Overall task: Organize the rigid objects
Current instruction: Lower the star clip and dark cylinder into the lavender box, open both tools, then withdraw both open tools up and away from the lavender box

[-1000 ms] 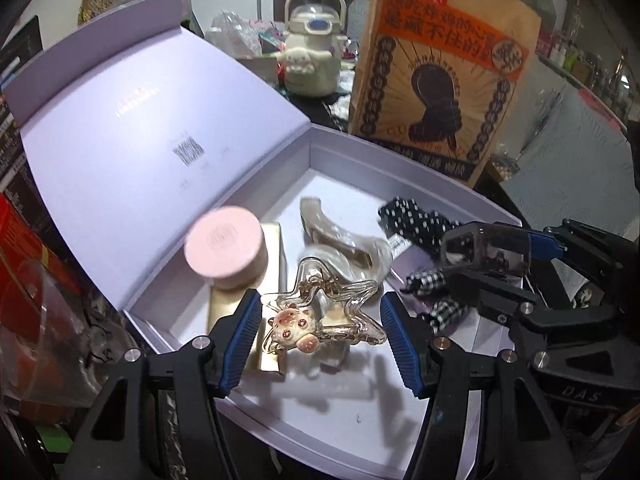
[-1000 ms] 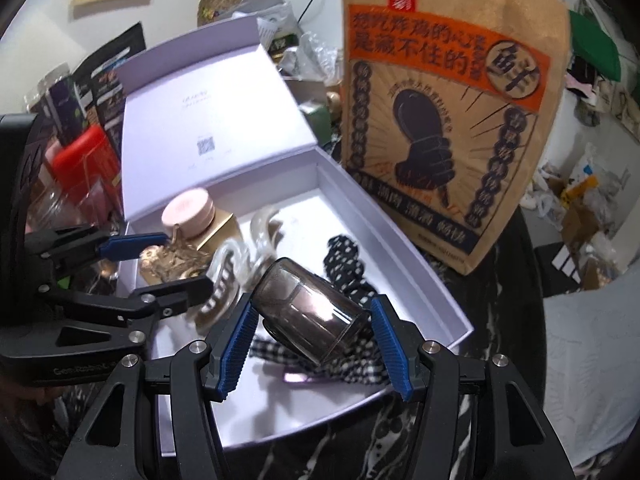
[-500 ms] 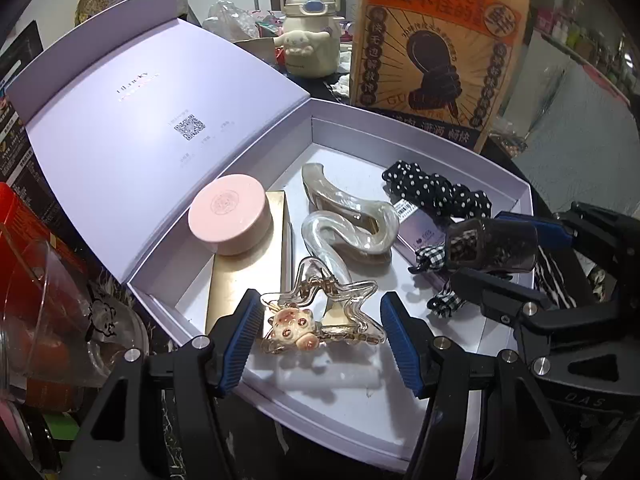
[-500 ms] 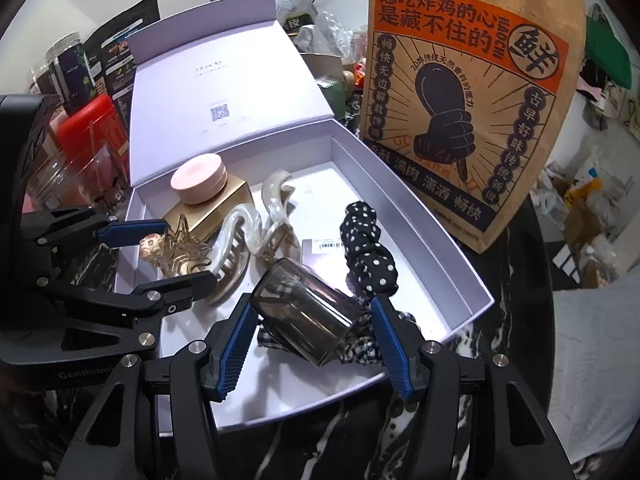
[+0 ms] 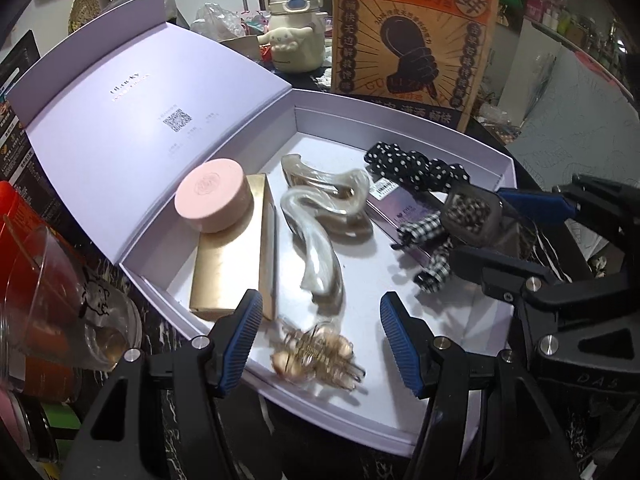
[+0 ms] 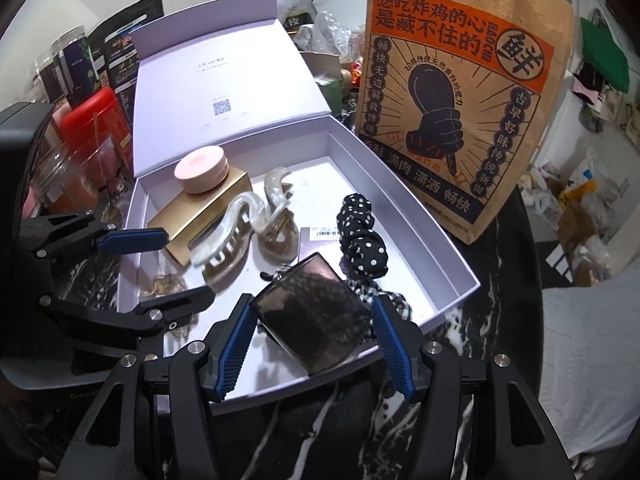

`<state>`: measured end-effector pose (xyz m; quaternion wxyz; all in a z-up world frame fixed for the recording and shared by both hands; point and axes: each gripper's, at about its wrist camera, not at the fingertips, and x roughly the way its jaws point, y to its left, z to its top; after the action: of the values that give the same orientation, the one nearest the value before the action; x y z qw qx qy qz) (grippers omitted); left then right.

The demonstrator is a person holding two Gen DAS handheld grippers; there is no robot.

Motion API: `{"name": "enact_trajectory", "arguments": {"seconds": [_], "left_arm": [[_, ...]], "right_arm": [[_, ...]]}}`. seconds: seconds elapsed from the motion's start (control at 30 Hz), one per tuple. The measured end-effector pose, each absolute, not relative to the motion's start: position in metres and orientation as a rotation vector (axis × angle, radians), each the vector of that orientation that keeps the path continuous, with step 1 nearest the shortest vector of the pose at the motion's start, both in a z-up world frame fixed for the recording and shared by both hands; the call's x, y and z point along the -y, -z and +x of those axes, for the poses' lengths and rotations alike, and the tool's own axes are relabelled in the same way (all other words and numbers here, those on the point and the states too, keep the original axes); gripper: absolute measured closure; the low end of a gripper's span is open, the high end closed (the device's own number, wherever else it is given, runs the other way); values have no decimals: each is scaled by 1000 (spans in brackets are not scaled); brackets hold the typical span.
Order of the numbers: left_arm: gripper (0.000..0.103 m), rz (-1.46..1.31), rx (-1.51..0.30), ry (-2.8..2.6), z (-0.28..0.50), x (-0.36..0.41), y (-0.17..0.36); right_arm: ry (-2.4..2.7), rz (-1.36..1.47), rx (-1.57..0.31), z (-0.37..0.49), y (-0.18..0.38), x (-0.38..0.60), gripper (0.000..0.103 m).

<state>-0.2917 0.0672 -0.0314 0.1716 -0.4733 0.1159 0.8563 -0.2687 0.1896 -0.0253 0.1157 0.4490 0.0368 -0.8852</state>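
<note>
An open lilac box (image 5: 400, 108) (image 6: 400, 216) holds a pink round tin (image 5: 212, 196) on a gold box (image 5: 228, 268), two pearly claw clips (image 5: 316, 248), a polka-dot scrunchie (image 5: 416, 170) and a checked bow (image 5: 428, 256). My left gripper (image 5: 320, 304) (image 6: 176, 266) stands open over the box's near corner. A gold-and-clear star clip (image 5: 316, 352) (image 6: 162, 284) lies blurred below its pads and touches neither. My right gripper (image 6: 312, 304) (image 5: 500, 232) is shut on a smoky dark translucent container (image 6: 316, 320) (image 5: 472, 216) above the checked bow.
A tall brown paper bag (image 6: 452, 100) stands just behind the box's far wall. A cream kettle-shaped bottle (image 5: 294, 40) sits behind the raised lid (image 5: 120, 120). A glass cup (image 5: 60, 300) and a red container (image 6: 92, 120) crowd the left side. Black marble table (image 6: 320, 420) shows in front.
The star clip spanned the left pads before. It now sits lower and loose near the box's front edge. The right gripper still holds the dark container.
</note>
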Motion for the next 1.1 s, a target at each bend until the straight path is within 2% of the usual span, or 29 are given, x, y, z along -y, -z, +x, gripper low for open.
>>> {"name": "enact_trajectory", "arguments": {"seconds": [0.23, 0.3, 0.43, 0.57, 0.63, 0.77, 1.07, 1.1], "left_arm": [[42, -1339, -264, -2432, -285, -61, 33], [42, -1310, -245, -2462, -282, -57, 29], [42, -1277, -184, -2479, -281, -49, 21], [42, -1281, -145, -2486, -284, -43, 18], [39, -1294, -134, -2487, -285, -42, 18], [22, -1287, -127, -2494, -285, -41, 18], [19, -1302, -137, -2509, -284, -41, 16], [16, -1304, -137, -2511, -283, -40, 15]], "right_arm": [[2579, 1312, -153, -260, 22, -183, 41], [2591, 1301, -165, -257, 20, -183, 28], [2603, 1279, -160, -252, 15, -184, 27], [2625, 1263, -160, -249, 10, -185, 15], [2632, 1263, -162, -249, 9, -186, 15], [2639, 1283, -155, -250, 11, -187, 15], [2639, 1304, -115, -252, 14, -192, 15], [2640, 1302, -114, -252, 14, -193, 15]]}}
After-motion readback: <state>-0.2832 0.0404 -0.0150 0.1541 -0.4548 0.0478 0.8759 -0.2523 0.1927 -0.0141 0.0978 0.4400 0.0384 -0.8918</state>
